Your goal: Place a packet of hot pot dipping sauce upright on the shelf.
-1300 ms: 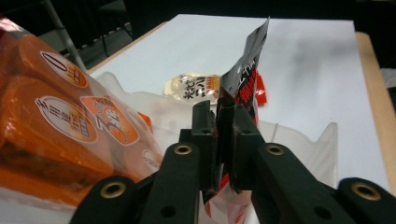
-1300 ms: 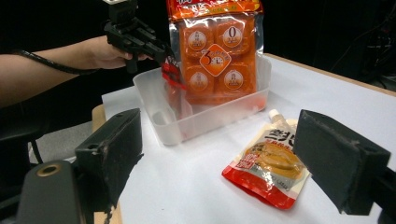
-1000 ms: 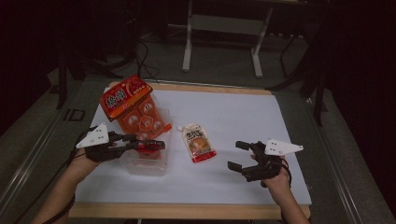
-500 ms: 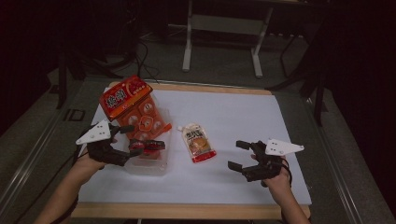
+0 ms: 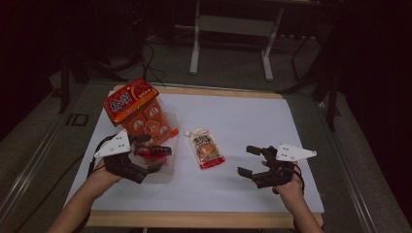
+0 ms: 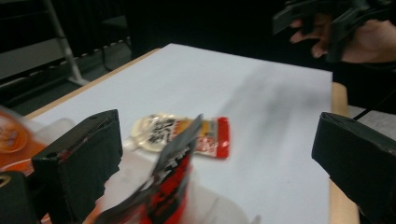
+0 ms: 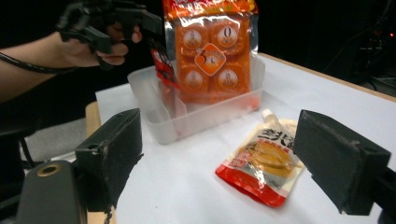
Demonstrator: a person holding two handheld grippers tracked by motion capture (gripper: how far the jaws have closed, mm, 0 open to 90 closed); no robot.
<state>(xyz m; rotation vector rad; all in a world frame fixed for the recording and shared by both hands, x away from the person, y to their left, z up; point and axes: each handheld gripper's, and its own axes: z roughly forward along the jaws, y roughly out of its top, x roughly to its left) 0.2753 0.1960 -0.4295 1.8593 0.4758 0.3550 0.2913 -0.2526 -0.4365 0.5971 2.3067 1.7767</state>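
Observation:
A clear plastic tub point(image 5: 165, 167) sits at the table's left. A tall orange snack pack point(image 5: 138, 109) stands in it, leaning on the far wall. A small red and black packet point(image 5: 154, 151) stands in the tub too. My left gripper point(image 5: 152, 153) straddles that packet point(image 6: 173, 186). Its jaws have just been opening and now stand wide, their pads off the packet. A yellow pouch with a red bottom point(image 5: 206, 148) lies flat mid-table. My right gripper point(image 5: 246, 160) hovers open to the pouch's right with nothing between its fingers, facing the pouch point(image 7: 266, 163) and tub point(image 7: 196, 121).
The white table top point(image 5: 252, 116) has a wooden edge point(image 5: 204, 219) along the near side. Behind the table stand a metal frame point(image 5: 231, 29) and dark floor with cables.
The left gripper's jaws have spread wide and let go of the red and black packet, which stays standing in the tub. The left hand has shifted a little. The right hand has kept still.

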